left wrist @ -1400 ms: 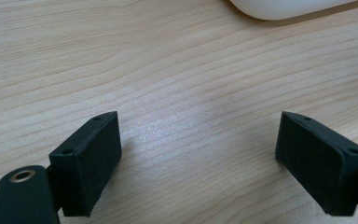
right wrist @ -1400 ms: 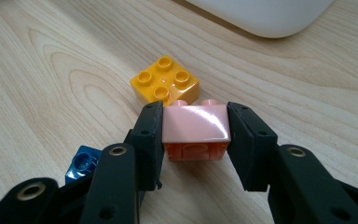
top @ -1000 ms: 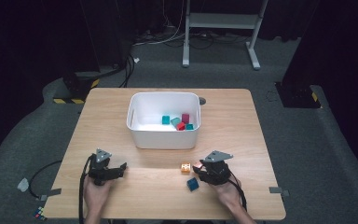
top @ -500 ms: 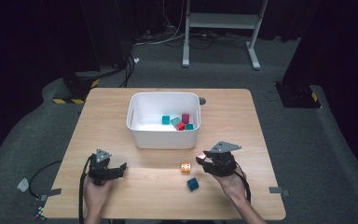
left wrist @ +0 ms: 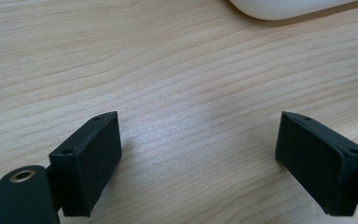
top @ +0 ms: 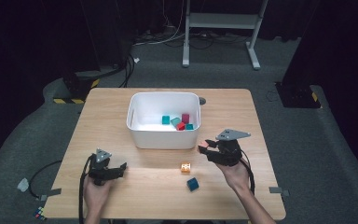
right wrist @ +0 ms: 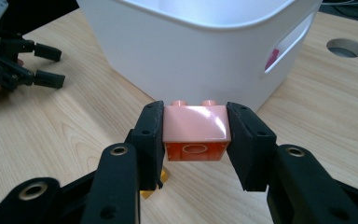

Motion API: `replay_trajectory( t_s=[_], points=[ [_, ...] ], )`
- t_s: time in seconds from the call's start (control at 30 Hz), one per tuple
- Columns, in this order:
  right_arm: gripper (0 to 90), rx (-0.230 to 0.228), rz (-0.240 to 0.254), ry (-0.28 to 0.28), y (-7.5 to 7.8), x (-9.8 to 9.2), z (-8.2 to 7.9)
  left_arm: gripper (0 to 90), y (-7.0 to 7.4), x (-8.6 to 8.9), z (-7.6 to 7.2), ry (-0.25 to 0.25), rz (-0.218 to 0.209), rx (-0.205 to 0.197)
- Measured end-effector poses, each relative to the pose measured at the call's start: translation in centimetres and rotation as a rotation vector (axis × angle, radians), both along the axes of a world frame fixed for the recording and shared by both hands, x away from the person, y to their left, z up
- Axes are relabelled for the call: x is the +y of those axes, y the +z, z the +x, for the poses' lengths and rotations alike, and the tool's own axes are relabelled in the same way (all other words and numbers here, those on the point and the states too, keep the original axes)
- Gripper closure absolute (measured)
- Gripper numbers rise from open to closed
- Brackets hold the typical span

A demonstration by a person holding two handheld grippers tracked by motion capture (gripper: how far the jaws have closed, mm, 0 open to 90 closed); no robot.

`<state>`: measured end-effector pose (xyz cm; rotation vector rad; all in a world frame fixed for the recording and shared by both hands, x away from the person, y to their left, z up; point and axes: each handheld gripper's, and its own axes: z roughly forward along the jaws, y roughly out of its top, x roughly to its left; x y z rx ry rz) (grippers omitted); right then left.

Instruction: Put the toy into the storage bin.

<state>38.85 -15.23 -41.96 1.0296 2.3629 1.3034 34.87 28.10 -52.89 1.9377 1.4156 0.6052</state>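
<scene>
The right gripper clamps an orange plastic two-stud building brick between both pads, above the wooden table near its front edge, just before the white plastic bin. The brick's long axis spans pad to pad; studs face the bin. The left gripper stands wide open, empty, low over the table near its front-left corner.

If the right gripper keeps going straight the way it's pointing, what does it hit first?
Most likely the near wall of the white bin: the right gripper, shut on an orange brick, points at it, though rising could clear the rim.
</scene>
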Motion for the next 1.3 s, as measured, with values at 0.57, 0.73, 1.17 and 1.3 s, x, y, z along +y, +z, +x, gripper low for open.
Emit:
replay_trajectory(
  t_s=[0.57, 0.73, 1.17, 1.3],
  points=[
    [58.5, -0.016, 0.055, -0.014, 2.6, 1.1, 1.2, 14.4, 0.0, 0.0, 0.0, 0.000, 0.000, 0.000],
    [58.5, -0.034, 0.034, -0.005, 3.8, 1.6, 1.8, 14.4, 0.0, 0.0, 0.0, 0.000, -0.001, 0.000],
    [58.5, -0.045, 0.009, 0.021, 6.3, 2.6, 4.0, 14.4, 0.0, 0.0, 0.0, -0.002, 0.002, 0.001],
    [58.5, -0.050, -0.003, 0.024, 6.8, 2.9, 4.7, 14.4, 0.0, 0.0, 0.0, -0.002, 0.001, 0.001]
  ],
)
